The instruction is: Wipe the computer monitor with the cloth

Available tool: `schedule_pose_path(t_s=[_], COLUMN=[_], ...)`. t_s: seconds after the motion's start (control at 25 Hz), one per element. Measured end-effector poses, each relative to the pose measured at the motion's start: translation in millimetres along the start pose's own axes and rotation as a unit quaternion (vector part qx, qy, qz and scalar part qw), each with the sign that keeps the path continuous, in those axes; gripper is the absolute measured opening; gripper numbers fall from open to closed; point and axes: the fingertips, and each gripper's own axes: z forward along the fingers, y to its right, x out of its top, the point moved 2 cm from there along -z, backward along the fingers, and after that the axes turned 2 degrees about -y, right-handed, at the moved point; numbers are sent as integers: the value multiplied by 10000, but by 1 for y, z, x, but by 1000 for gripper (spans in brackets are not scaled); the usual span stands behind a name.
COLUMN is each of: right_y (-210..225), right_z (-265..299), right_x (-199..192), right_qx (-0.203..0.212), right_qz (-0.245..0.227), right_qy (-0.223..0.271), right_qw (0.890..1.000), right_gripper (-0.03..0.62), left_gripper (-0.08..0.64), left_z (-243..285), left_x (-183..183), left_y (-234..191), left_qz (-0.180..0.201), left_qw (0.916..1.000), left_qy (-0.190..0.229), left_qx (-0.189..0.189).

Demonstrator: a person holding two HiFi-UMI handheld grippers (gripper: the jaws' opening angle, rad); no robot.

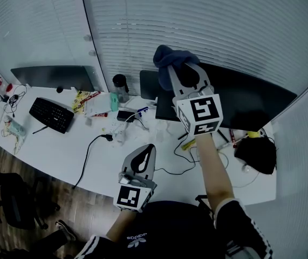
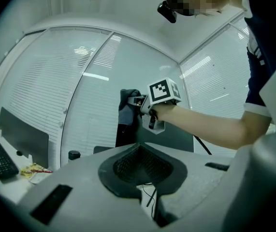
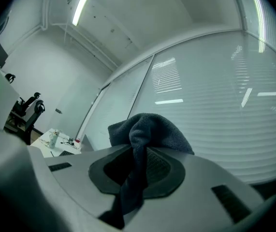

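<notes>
A wide dark computer monitor (image 1: 251, 99) stands at the back right of the white desk (image 1: 62, 150). My right gripper (image 1: 184, 68) is raised in front of the screen's upper left part, shut on a dark blue cloth (image 1: 170, 57) bunched at its tips. In the right gripper view the cloth (image 3: 147, 129) hangs down between the jaws of that gripper (image 3: 138, 164). My left gripper (image 1: 147, 149) stays low near my body, shut and empty. From the left gripper view (image 2: 138, 151), the cloth (image 2: 127, 105) and monitor (image 2: 179, 137) show ahead.
A second monitor (image 1: 51, 77), black keyboard (image 1: 51, 114), dark tumbler (image 1: 120, 85), snack packets (image 1: 84, 99), cables (image 1: 91, 150) and small clutter lie on the desk. A black pouch (image 1: 257, 154) sits at the right end. An office chair (image 1: 5, 198) stands at lower left. Blinds cover the windows behind.
</notes>
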Motion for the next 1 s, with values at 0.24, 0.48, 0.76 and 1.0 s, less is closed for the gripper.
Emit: schedule_pose_path(t_s=[0.24, 0.48, 0.76, 1.0], right_y=[-6, -5, 1, 14], right_z=[21, 23, 17, 7], right_x=[-24, -26, -27, -28], right_qx=[30, -42, -146, -265], right_qz=[-87, -245, -325, -411], right_qy=[-207, -156, -196, -189], right_qw=[9997, 9996, 9992, 9986], right_gripper=[48, 48, 48, 48], left_gripper=[6, 5, 5, 5], left_z=[0, 2, 6, 8], left_x=[-5, -8, -10, -12], left_y=[-7, -14, -15, -11], left_qz=[-88, -112, -117, -90], left_qw=[10000, 9999, 9999, 9999], left_qy=[-6, -54, -61, -95], left_qx=[34, 43, 15, -30])
